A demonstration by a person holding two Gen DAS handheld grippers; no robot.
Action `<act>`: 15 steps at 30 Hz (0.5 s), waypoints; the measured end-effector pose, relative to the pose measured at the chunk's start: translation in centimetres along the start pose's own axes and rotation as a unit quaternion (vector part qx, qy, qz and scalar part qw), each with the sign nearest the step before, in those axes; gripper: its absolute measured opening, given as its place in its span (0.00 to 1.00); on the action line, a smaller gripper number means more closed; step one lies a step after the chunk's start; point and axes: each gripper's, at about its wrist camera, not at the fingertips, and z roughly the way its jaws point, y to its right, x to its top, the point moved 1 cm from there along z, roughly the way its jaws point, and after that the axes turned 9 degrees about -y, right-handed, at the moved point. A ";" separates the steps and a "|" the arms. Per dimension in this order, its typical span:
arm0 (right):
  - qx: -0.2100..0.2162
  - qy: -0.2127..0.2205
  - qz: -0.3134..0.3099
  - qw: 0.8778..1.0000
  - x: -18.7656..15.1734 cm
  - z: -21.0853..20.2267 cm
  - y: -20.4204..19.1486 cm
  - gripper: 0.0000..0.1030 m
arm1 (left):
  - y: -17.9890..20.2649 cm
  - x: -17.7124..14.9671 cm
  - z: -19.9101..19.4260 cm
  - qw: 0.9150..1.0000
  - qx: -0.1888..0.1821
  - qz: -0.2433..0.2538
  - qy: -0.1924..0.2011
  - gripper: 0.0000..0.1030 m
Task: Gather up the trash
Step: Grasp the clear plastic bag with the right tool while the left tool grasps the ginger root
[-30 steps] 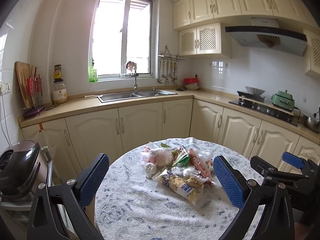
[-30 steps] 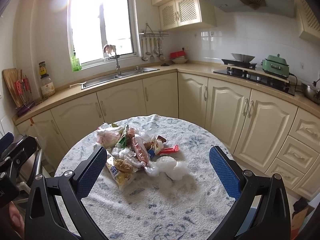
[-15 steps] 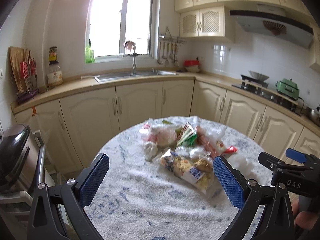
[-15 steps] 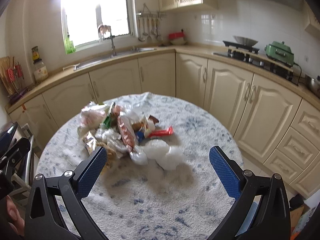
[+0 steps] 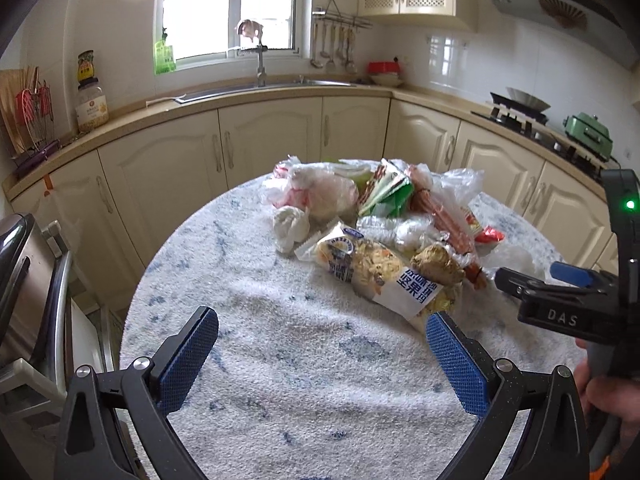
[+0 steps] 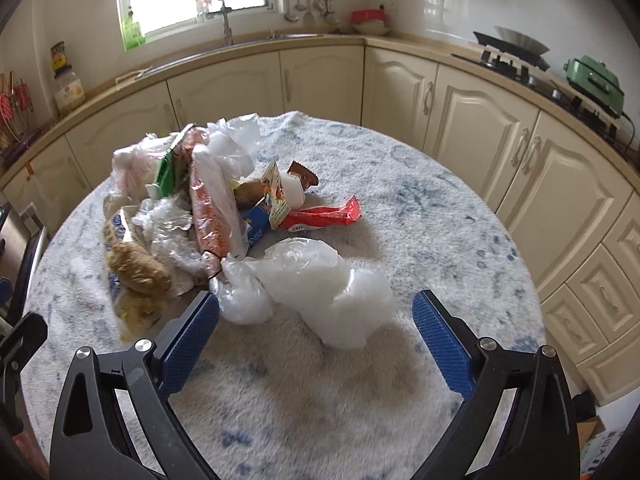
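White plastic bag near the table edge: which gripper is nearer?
Right. The right gripper, open, has the white plastic bag just beyond its fingertips. The left gripper, open, sits off to the bag's left, behind the snack packet.

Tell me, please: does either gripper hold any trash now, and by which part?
Nothing is held. The left gripper and right gripper are both open, short of the trash pile.

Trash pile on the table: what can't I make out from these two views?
- Trash bin: in neither view.
- Blue packet: right wrist view, mostly covered by a printed wrapper.
- Snack bag: left wrist view, near end hidden behind left tool.
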 end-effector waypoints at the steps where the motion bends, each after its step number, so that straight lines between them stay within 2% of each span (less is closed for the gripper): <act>1: 0.019 -0.006 0.001 1.000 0.1 0.2 0.3 0.93 | 0.1 0.1 0.4 1.000 0.001 0.001 -0.003 0.99; 5: 0.066 -0.013 0.007 0.998 -0.8 -1.1 2.0 0.92 | 0.5 0.2 1.4 1.000 0.004 0.005 -0.010 0.99; 10: 0.007 -0.018 -0.024 1.000 -0.8 -0.4 2.6 0.89 | 1.3 0.4 3.0 1.000 -0.003 0.002 -0.026 0.99; 15: 0.029 -0.030 -0.044 0.998 0.4 2.1 2.1 0.74 | 2.6 0.7 4.2 0.999 0.000 0.021 -0.039 0.99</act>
